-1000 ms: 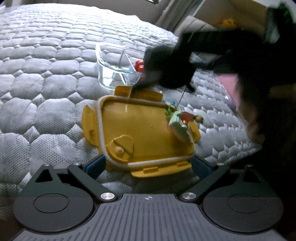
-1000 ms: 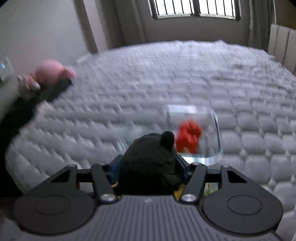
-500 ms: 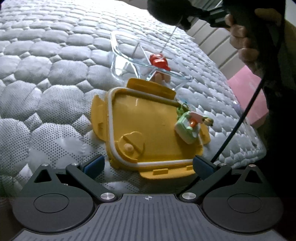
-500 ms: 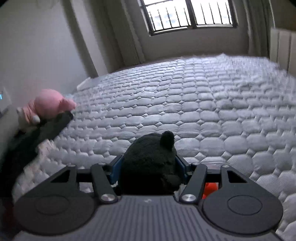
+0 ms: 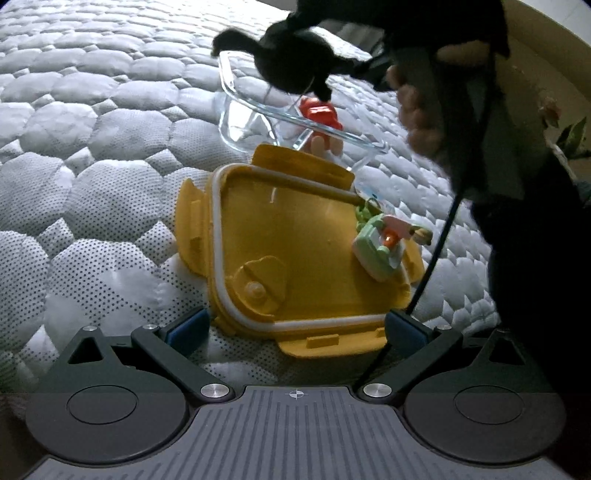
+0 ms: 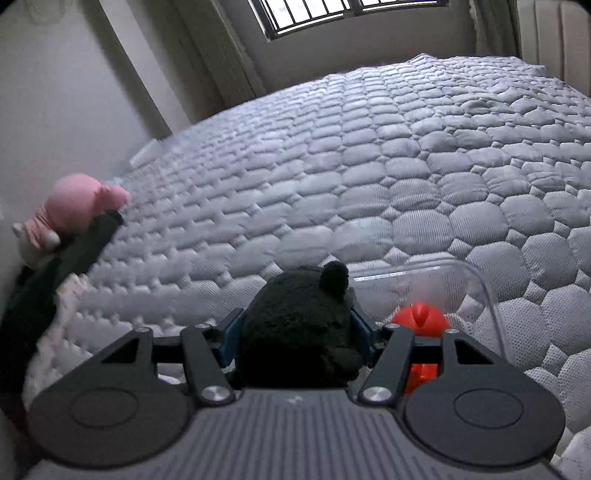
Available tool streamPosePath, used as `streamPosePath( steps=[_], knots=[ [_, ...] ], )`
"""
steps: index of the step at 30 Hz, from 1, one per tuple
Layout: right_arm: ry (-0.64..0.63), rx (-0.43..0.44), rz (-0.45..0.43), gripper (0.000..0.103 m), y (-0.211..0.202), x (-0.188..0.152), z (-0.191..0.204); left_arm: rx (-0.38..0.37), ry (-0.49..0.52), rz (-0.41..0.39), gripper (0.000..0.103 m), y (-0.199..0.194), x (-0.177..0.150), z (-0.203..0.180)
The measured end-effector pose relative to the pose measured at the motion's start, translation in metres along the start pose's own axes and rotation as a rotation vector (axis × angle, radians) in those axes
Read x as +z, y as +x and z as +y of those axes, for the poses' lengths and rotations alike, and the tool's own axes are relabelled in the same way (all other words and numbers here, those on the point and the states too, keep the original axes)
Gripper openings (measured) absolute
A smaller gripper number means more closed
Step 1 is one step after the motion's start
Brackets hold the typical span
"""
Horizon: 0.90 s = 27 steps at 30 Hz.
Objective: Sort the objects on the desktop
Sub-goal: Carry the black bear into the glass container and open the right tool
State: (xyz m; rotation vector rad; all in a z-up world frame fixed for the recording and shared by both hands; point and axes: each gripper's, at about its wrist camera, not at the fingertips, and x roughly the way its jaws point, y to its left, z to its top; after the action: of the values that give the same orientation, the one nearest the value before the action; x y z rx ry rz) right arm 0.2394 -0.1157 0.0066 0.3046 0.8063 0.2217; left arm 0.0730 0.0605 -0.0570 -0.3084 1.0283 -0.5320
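My right gripper [image 6: 295,332] is shut on a black plush toy [image 6: 299,325] and holds it over the near edge of a clear glass container [image 6: 476,284]. A red toy [image 6: 419,317] lies in that container. In the left wrist view the plush [image 5: 291,62] hangs above the container [image 5: 251,118] and the red toy [image 5: 319,110]. My left gripper [image 5: 295,328] is open, its blue pads either side of the near edge of a yellow lid [image 5: 295,240] lying on the bed. A small green toy [image 5: 380,247] lies on the lid's right side.
All this lies on a grey quilted mattress [image 6: 369,177] near its edge. A pink plush pig [image 6: 70,206] sits on a dark object at the bed's left edge. A wall and barred window [image 6: 347,14] stand beyond the bed.
My right gripper has lowered with the black plush toward the glass container, after being raised higher. My left gripper has stayed open at the yellow lid.
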Motion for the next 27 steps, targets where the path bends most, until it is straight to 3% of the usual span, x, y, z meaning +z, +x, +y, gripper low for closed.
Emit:
streamPosePath(
  steps=[6,15,23,24,25,27],
  knots=[
    [-0.115,-0.049,0.001,0.068,0.009,-0.011,0.011,0.018,0.013,0.0,0.103,0.003,0.0,-0.003],
    [-0.144,-0.03,-0.026,0.07,-0.003,-0.006,0.016,0.014,0.011,-0.001,0.103,0.004,0.0,-0.002],
    [-0.185,-0.012,0.011,0.056,-0.005,-0.006,0.023,0.022,0.019,-0.002,0.103,0.005,0.0,-0.004],
    [-0.184,-0.014,0.017,0.049,-0.003,-0.006,0.023,0.021,0.018,-0.002,0.103,0.005,0.0,-0.003],
    [-0.182,-0.015,0.024,0.035,-0.002,-0.005,0.022,0.02,0.016,-0.002,0.103,0.005,0.0,-0.003],
    [-0.18,-0.018,0.037,0.022,0.001,-0.005,0.022,0.021,0.016,-0.002,0.103,0.005,0.0,-0.004]
  ],
)
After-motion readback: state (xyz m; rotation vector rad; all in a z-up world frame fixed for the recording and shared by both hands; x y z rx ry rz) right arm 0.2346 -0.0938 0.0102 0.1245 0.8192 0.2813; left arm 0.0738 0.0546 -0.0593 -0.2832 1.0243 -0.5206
